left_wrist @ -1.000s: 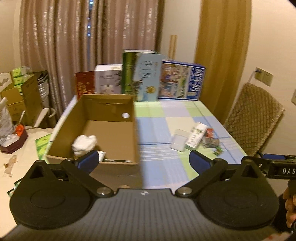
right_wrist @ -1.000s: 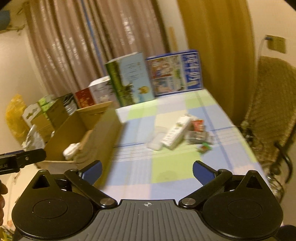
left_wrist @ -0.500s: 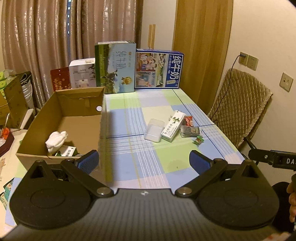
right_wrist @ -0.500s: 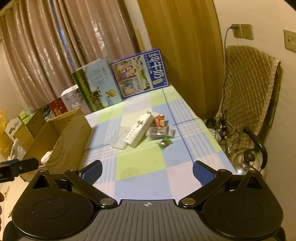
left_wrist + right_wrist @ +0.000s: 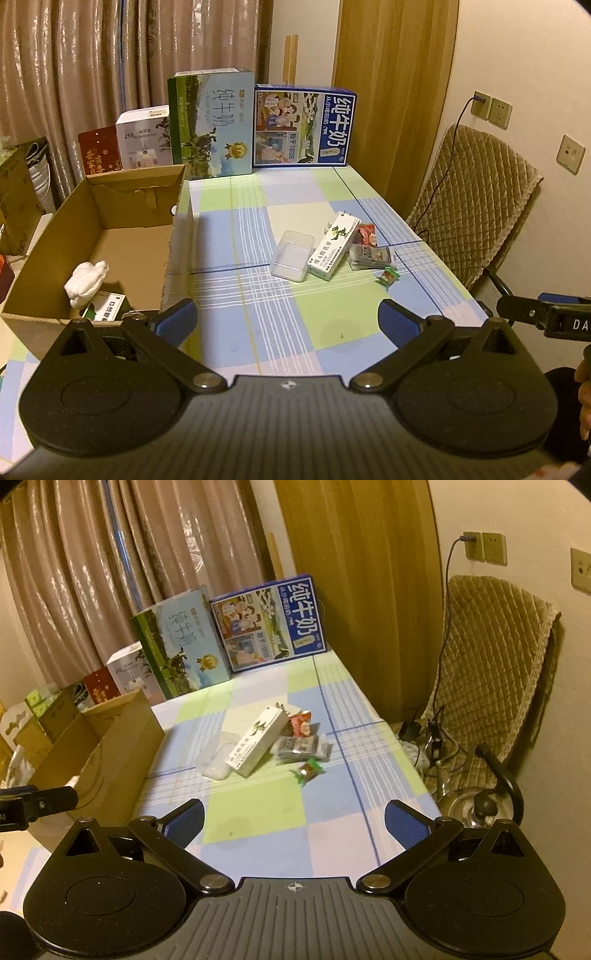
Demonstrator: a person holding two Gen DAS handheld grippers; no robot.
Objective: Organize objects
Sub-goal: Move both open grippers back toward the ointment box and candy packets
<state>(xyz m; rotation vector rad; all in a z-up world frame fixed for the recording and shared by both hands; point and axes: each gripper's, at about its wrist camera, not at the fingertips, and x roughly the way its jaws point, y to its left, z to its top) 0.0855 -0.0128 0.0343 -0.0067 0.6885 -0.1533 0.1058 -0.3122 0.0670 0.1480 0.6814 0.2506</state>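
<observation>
Ahead of both wide, empty jaws, the loose pile lies mid-desk [image 5: 258,343]: the white medicine box [image 5: 256,741] points its long axis away and rightward, clear plastic case [image 5: 293,254] touching its left. The right gripper [image 5: 293,818] looks nearer; the left gripper [image 5: 287,319] sits beside the cardboard box [image 5: 110,206].

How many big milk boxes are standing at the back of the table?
2: the green milk box stands just behind the cardboard box, and the blue milk box stands on its right, touching it.

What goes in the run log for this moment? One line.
left tool: open, empty | right tool: open, empty | loose items: on table | cardboard box: partly filled
</observation>
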